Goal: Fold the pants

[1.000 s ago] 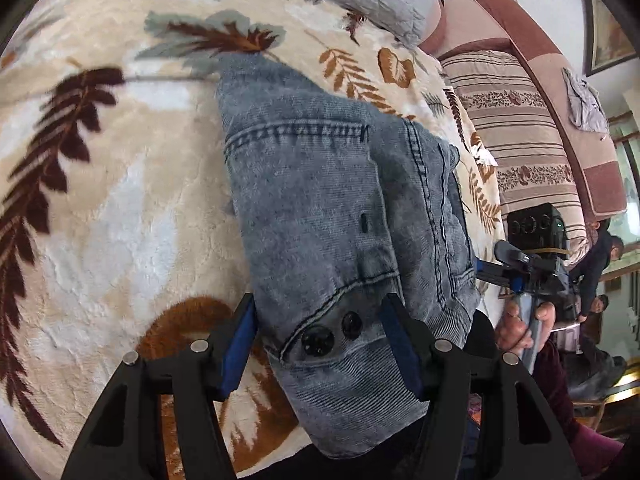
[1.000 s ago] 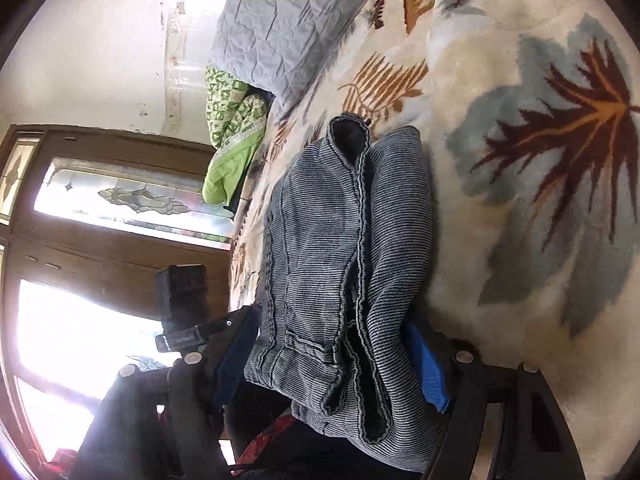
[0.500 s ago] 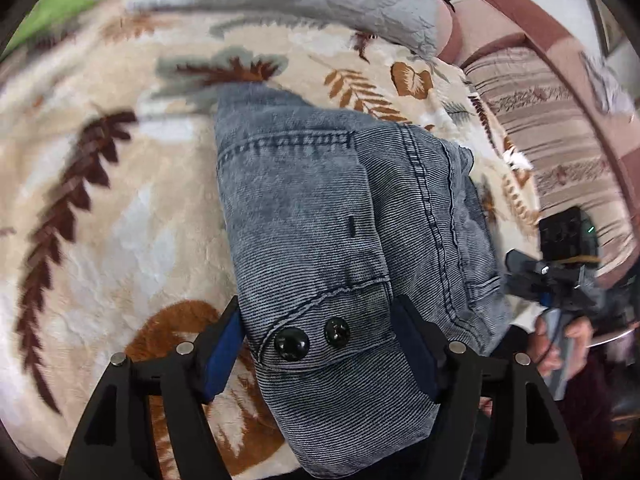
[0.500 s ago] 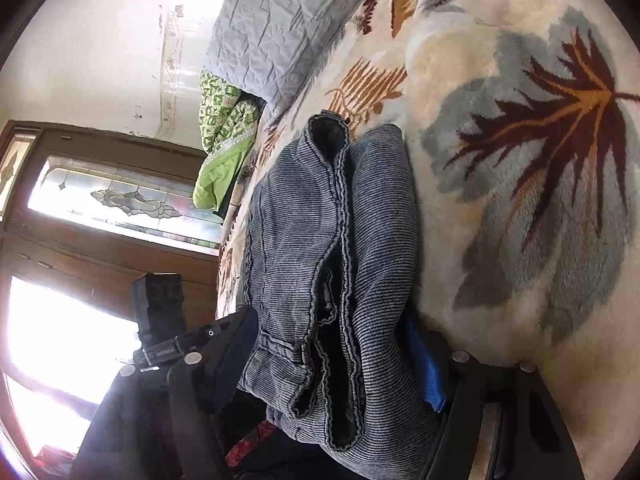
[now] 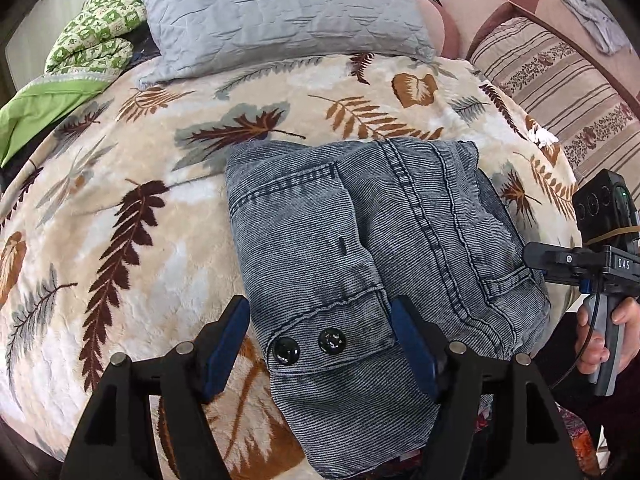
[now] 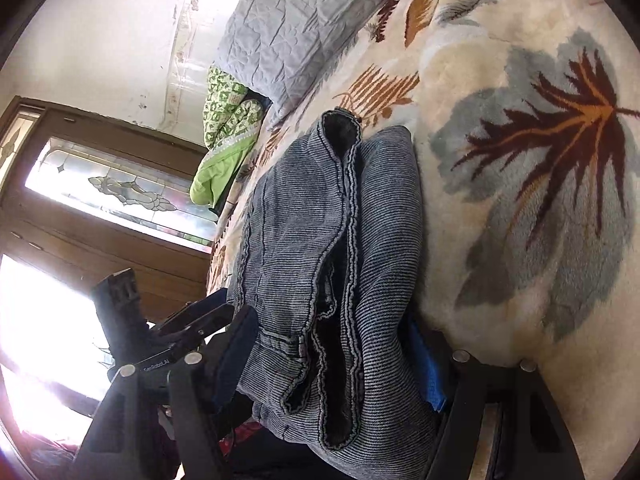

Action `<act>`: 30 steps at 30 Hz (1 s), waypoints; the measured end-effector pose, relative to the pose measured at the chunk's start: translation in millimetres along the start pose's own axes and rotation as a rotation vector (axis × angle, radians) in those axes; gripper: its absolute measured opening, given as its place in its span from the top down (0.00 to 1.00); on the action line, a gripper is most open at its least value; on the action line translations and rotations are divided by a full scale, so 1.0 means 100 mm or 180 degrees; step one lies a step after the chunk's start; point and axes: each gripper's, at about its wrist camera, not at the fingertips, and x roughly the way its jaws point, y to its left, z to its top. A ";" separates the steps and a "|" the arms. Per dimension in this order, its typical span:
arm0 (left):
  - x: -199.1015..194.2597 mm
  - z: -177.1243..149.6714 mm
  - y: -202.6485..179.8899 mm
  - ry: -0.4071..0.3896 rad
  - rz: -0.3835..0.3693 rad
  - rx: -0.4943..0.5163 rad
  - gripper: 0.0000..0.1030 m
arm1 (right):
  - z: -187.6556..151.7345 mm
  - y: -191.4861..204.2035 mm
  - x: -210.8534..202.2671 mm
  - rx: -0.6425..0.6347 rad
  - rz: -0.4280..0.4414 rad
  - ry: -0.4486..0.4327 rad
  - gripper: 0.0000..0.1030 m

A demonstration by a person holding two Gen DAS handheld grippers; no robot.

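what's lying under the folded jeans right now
The folded jeans rest on the leaf-print blanket. Their near edge overhangs it, between each tool's fingers. Whatever lies beneath the denim is hidden.

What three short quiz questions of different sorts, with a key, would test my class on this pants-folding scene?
1. True or false: the pants lie folded on the leaf-patterned blanket.
2. How many black buttons show on the pants' band?
3. Which lies beyond the pants: A) grey pillow, B) laptop, C) basket?

Key
1. True
2. Two
3. A; the left tongs and right tongs each straddle the bundle.
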 end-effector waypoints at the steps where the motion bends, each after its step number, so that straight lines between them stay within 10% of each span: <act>1: -0.01 0.00 0.00 -0.0005 0.0011 0.0007 0.28 | -0.01 0.01 0.00 -0.0005 -0.0002 -0.0003 0.28; 16: 0.06 -0.04 -0.01 0.0056 0.0059 0.0031 0.25 | -0.08 0.03 -0.04 -0.0073 -0.0031 0.0005 0.28; 23: 0.24 -0.07 0.22 0.0219 -0.0223 -0.0418 0.09 | -0.06 0.06 -0.03 -0.0037 -0.0091 0.0036 0.28; 30: 0.29 -0.08 0.25 0.0256 -0.0374 -0.0520 0.15 | -0.05 0.17 0.04 -0.0072 -0.0246 0.0041 0.24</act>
